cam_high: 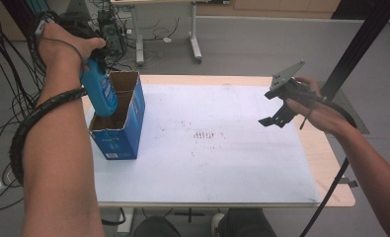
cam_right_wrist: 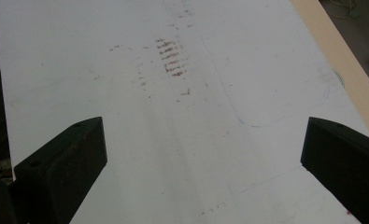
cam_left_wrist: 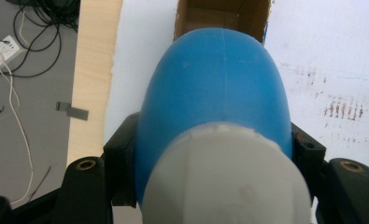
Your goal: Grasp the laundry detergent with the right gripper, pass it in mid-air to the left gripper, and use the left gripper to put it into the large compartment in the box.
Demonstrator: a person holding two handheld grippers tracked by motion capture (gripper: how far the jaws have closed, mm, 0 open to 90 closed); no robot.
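The left claw (cam_left_wrist: 210, 154) grips a blue bottle (cam_high: 99, 91), its base inside the open box (cam_high: 119, 118). The right claw (cam_right_wrist: 203, 154) hangs wide open and empty over the counter (cam_high: 222, 148).

High view overhead; both gripper views close above the shared white mat (cam_high: 207, 143).

We're looking at a pale wooden bench (cam_high: 331, 163) with a white sheet (cam_high: 222, 163) over most of its top. Reddish-brown smudges (cam_high: 202, 135) mark the sheet's middle, and we see a faint drawn outline (cam_right_wrist: 285, 116) nearby. On the grey floor, black cables (cam_high: 0, 49) tangle at left beside a white power strip (cam_left_wrist: 2, 52). Beyond stand another table's legs (cam_high: 195, 47).
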